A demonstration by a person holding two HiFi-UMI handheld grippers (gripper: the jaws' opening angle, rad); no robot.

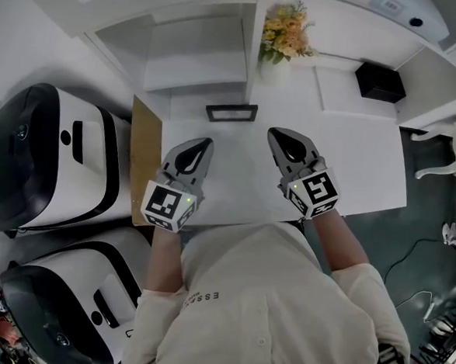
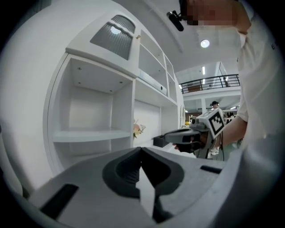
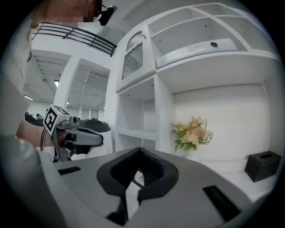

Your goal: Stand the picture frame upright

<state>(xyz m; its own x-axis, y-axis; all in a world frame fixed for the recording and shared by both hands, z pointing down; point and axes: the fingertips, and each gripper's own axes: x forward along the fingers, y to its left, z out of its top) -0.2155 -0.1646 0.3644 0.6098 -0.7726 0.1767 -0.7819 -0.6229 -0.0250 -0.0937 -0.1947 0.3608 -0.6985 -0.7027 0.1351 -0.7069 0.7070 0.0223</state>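
1 frame (image 1: 231, 112) lies beyond L tongs (image 1: 205, 144), R tongs (image 1: 275, 133).

Bright even light; gripper views fisheye w/ dark corners.

Two hand-held grippers (image 1: 206, 143) (image 1: 273, 132), one picture frame (image 1: 231, 112), one bouquet (image 1: 285, 32), one black box (image 1: 381, 81)

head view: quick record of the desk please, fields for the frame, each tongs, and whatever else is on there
frame: picture frame, dark, looks to lie flat on the white desk by the foot of the shelves
left tongs: shut, nothing held, over the desk just short of the frame
right tongs: shut, nothing held, to the frame's right
other items: flowers and a black box at the back of the desk
task state: frame not yet upright
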